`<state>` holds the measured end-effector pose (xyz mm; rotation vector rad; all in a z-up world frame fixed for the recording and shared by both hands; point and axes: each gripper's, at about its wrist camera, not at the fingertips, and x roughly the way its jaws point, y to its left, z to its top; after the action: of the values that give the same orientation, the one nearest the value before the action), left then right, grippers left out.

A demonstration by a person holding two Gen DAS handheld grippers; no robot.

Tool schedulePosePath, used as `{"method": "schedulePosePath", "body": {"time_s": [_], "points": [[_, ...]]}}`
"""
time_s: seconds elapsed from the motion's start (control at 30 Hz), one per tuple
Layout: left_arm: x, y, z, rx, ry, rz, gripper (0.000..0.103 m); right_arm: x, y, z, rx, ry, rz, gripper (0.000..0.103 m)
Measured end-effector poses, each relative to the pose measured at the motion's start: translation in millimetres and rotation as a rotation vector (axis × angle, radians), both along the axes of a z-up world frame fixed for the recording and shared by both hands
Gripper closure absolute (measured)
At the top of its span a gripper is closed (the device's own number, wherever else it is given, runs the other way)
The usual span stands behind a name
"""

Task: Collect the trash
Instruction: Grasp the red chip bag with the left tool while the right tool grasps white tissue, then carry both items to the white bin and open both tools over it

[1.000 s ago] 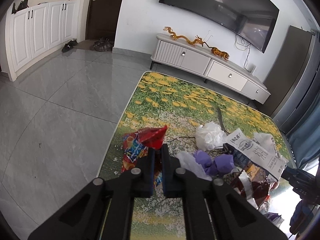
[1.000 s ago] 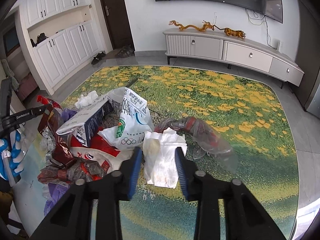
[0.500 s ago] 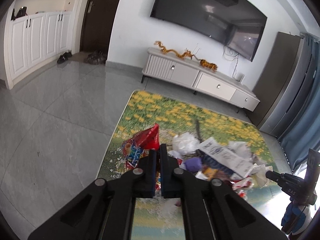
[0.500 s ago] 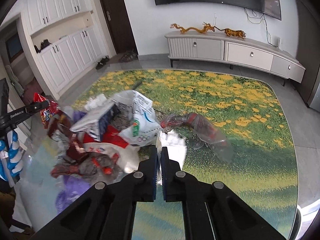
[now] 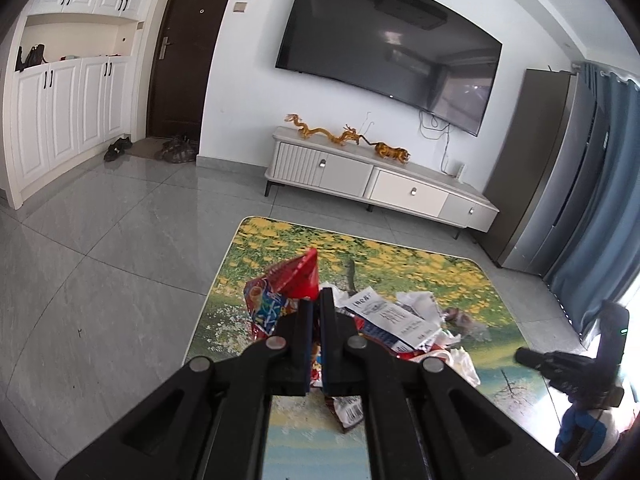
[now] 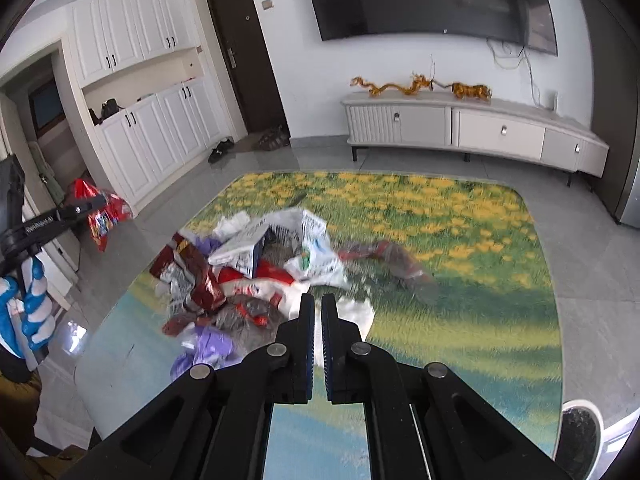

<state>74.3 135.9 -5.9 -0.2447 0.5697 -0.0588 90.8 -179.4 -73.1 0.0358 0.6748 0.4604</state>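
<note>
Both tongs are clamped: left tongs (image 5: 316,316) hold a red crinkled snack wrapper (image 5: 286,290) pointing up, off the surface's left edge; right tongs (image 6: 316,320) pinch white crumpled tissue (image 6: 356,312) beside the trash pile (image 6: 248,264).

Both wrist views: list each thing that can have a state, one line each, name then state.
left gripper: shut on red snack wrapper
red snack wrapper: pinched, lifted off the rug
right gripper: shut on white tissue
white tissue: pinched, crumpled
trash pile: heaped on the rug
clear plastic bottle: lying flat, crushed
dark door: closed
TV: off
</note>
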Motion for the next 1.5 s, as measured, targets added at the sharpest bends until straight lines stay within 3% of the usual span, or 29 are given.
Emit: {"method": "schedulePosePath", "body": {"time_s": [0.03,0.1,0.27,0.47,0.63,0.7,0.8,0.97,1.17,1.5], "points": [[-1.3,-0.3,-0.4,-0.002,0.001,-0.002,0.101,1.6,0.5,-4.7,0.000,0.015,0.003,0.097],[-2.4,0.6,-2.1,-0.007,0.005,-0.006,0.101,7.5,4.1,-19.0,-0.019,0.048,0.004,0.081],[0.3,0.4,-8.8,-0.020,0.018,-0.021,0.101,24.7,18.5,-48.7,-0.074,0.100,0.006,0.065],[5.5,-5.3,-14.0,-0.030,0.025,-0.045,0.101,50.6,24.2,-68.4,-0.128,0.136,-0.009,0.056],[8.4,-9.4,-14.9,-0.035,0.027,-0.058,0.101,54.6,26.9,-77.1,-0.156,0.138,-0.015,0.058],[7.4,-11.6,-15.2,-0.035,0.027,-0.063,0.101,53.1,27.0,-78.0,-0.171,0.132,-0.017,0.080],[4.7,-17.2,-13.5,-0.029,0.023,-0.072,0.101,50.7,24.9,-77.5,-0.161,0.132,-0.013,0.091],[-1.4,-29.9,-7.0,-0.023,0.015,-0.103,0.101,39.0,19.8,-70.4,-0.126,0.124,-0.012,0.093],[-5.5,-62.1,4.2,-0.015,0.000,-0.182,0.101,14.7,-4.9,-38.7,-0.060,0.063,-0.036,0.093],[4.4,-175.4,18.6,0.025,0.010,-0.419,0.101,-35.2,-103.3,0.9,-0.043,-0.020,-0.221,0.093]]}}
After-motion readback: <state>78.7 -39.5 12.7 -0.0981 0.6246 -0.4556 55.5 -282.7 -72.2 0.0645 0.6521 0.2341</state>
